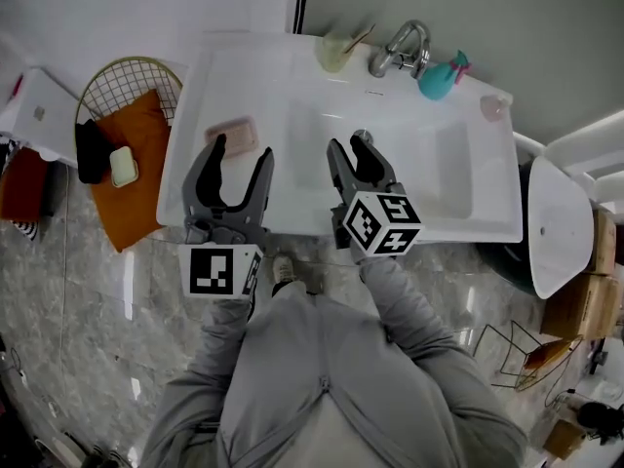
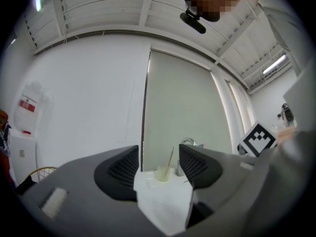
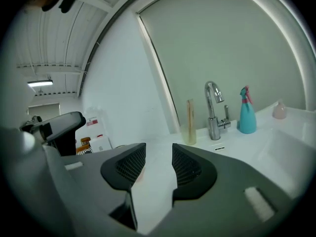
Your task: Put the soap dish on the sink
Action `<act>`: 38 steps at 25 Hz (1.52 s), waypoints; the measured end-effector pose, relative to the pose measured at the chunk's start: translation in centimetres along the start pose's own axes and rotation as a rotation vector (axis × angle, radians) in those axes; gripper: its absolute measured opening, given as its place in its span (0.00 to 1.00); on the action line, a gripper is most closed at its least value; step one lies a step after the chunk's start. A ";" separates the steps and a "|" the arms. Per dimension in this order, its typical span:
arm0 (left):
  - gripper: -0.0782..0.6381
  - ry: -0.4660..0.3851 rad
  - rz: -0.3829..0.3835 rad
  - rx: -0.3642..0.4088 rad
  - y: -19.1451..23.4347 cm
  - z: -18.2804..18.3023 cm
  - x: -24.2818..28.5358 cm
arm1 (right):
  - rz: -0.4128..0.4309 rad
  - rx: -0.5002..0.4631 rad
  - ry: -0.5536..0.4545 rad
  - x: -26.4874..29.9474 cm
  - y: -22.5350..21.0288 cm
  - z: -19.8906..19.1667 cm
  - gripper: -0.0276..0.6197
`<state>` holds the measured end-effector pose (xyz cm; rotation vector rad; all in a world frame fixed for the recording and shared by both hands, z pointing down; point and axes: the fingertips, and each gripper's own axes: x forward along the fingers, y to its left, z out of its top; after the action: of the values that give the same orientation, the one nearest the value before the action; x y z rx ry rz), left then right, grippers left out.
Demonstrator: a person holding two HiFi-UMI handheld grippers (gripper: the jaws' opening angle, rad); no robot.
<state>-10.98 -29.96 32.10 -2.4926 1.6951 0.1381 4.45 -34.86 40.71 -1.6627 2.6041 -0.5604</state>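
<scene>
- Just past the left-hand fingertip of the left gripper (image 1: 241, 150), the pink soap dish (image 1: 232, 135) lies flat on the sink (image 1: 458, 217), on the white ledge left of the basin. In the head view that fingertip overlaps the dish's near corner; whether they touch cannot be told.
- The left gripper's jaws stand wide apart with nothing between them. Through the gap its own view shows only the white sink surface and, further ahead, a pale cup (image 1: 333, 53) with a thin stick in it.
- The right gripper (image 1: 349, 144) is just right of the left one, over the basin's near-left part. Its jaws are parted more narrowly and hold nothing.
- Ahead of the right gripper, along the sink's back edge, stands a chrome faucet (image 1: 400, 47). A teal spray bottle (image 1: 439, 78) is to its right, and a small pinkish object (image 1: 494, 107) is further right.
- Each gripper's cube (image 1: 222, 271) bears black-and-white square markers.
- Left of the left gripper, off the sink, a wire basket (image 1: 117, 81) holds an orange cloth (image 1: 136, 178), a black item (image 1: 93, 151) and a small pale block (image 1: 123, 166).
- Far left of the left gripper's jaws, in its own view, a red label (image 2: 27, 104) sits on a white wall fixture. Its print is too small to read.
</scene>
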 end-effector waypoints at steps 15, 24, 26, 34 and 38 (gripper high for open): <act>0.50 -0.018 -0.136 -0.013 -6.9 0.6 0.6 | -0.063 -0.007 -0.130 -9.4 -1.4 4.5 0.28; 0.50 -0.009 -0.153 0.006 -8.8 0.8 -0.3 | -0.072 -0.019 -0.156 -12.8 -1.4 5.2 0.28; 0.50 -0.005 -0.151 0.009 -9.1 0.8 -0.5 | -0.073 -0.020 -0.148 -13.1 -1.5 4.9 0.28; 0.50 0.002 -0.130 0.022 -9.5 1.0 -1.7 | -0.057 -0.023 -0.148 -13.9 -1.3 4.6 0.28; 0.50 0.002 -0.109 0.030 -9.4 1.1 -2.4 | -0.040 -0.027 -0.150 -14.0 -1.0 4.6 0.27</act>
<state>-3.15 -24.18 31.84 -2.5565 1.5462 0.0985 12.38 -24.25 34.09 -1.6963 2.4896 -0.3857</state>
